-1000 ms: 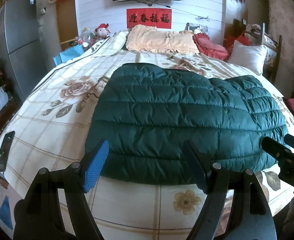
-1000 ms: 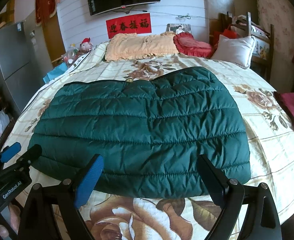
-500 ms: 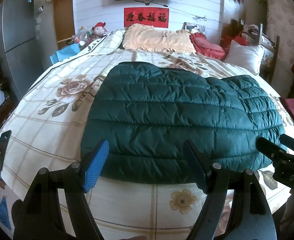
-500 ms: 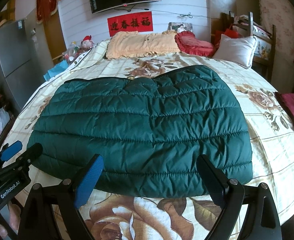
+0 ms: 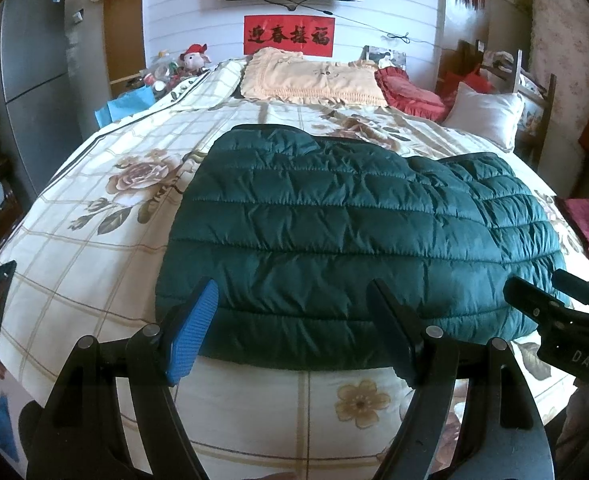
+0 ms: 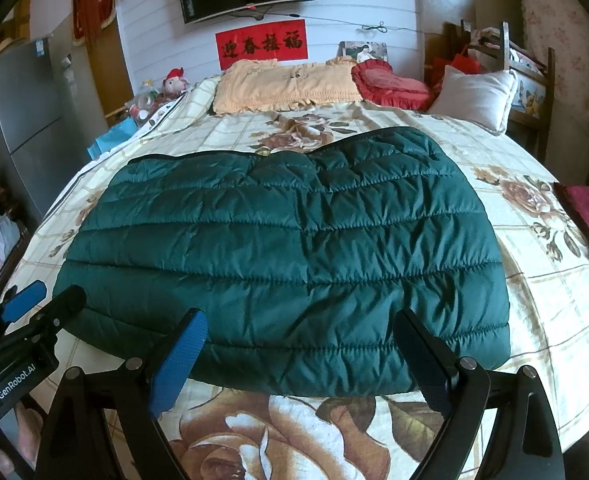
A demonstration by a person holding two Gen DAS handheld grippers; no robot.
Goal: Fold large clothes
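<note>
the dark green quilted puffer jacket (image 6: 290,248) lies flat across the middle of the frame on the cream floral-print bedspread (image 6: 534,320), its near hem at the lower centre. the left gripper (image 5: 290,332) hangs over that hem, jaws released with nothing between them, and the right gripper (image 6: 298,360) does the same at its own view's lower centre, spread wide and empty. the risks look plain enough: the shell looks slick and puffy, so a shallow pinch at the hem could slide off, or catch only the top layer and leave the underside behind. uneven lifts from the two sides would skew the fold. a deep bite might also snag the bedspread and drag it along with the jacket.
</note>
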